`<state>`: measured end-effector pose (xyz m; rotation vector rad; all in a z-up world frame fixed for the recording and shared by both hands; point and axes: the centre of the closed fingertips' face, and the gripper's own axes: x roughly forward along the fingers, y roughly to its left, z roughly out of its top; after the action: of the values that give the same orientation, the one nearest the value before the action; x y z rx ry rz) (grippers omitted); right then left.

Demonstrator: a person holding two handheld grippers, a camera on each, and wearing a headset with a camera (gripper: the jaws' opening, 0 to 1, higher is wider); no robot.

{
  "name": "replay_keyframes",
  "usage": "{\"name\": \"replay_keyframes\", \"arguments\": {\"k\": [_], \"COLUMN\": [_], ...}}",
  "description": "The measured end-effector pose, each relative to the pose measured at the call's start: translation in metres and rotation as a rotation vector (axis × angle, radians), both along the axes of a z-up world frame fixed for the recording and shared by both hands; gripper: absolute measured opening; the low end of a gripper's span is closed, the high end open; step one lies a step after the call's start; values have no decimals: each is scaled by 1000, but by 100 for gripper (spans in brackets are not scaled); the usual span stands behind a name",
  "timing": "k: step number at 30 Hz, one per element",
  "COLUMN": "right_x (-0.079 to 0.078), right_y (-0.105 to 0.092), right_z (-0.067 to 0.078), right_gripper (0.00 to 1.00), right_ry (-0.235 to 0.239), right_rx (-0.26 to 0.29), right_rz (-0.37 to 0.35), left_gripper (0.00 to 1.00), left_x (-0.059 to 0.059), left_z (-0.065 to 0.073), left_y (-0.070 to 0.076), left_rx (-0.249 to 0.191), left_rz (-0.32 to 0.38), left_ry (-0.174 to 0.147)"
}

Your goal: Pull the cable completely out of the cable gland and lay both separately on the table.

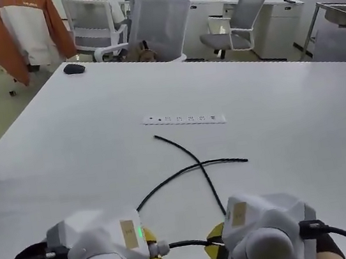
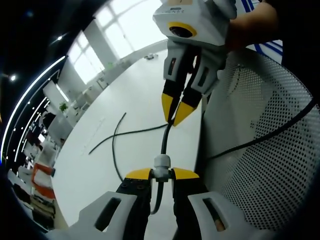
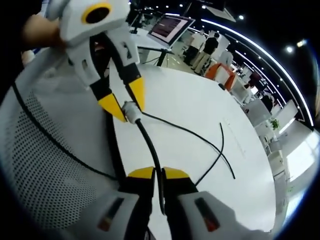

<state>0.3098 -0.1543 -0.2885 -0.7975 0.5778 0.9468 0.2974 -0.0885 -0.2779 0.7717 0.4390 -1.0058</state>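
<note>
Now left gripper (image 2: 161,174) pinches the small white plastic cable gland (image 2: 161,162), right gripper (image 3: 161,175) clamps the thin black cable (image 3: 149,142). Pull straight apart, along the cable.

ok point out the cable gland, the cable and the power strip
cable gland (image 2: 161,168), left gripper view, on its pale body between the jaws
cable (image 3: 150,146), right gripper view, on the black stretch between gland and jaws
power strip (image 1: 184,120), head view, middle of its white top

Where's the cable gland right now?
Head view, bottom centre: the cable gland sits clamped in the left gripper, its cable running across to the right gripper.
</note>
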Motion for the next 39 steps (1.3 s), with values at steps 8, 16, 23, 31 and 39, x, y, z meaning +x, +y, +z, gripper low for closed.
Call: {"name": "replay_keyframes", "arguments": {"k": [8,16,23,31,39], "right_x": [3,0,-21,-22,-29], "right_y": [-10,-10,22,30,33], "right_z": [-2,-3,-1,6,3], "right_gripper": [4,4,22,23,5], "right_ry": [6,23,30,26,30], "right_rx": [-20,-16,33,92,64], "right_rz": [-58,-38,123,149,199], "left_gripper": [16,16,16,16,16], "left_x": [2,6,1,-7,-9], "left_z": [0,3,1,3,3], "left_y": [1,6,2,-9,-12], "left_rx": [-7,1,12,31,26], "left_rz": [8,32,5,-66,-93], "left_ry": [0,-15,-20,-57,-60]}}
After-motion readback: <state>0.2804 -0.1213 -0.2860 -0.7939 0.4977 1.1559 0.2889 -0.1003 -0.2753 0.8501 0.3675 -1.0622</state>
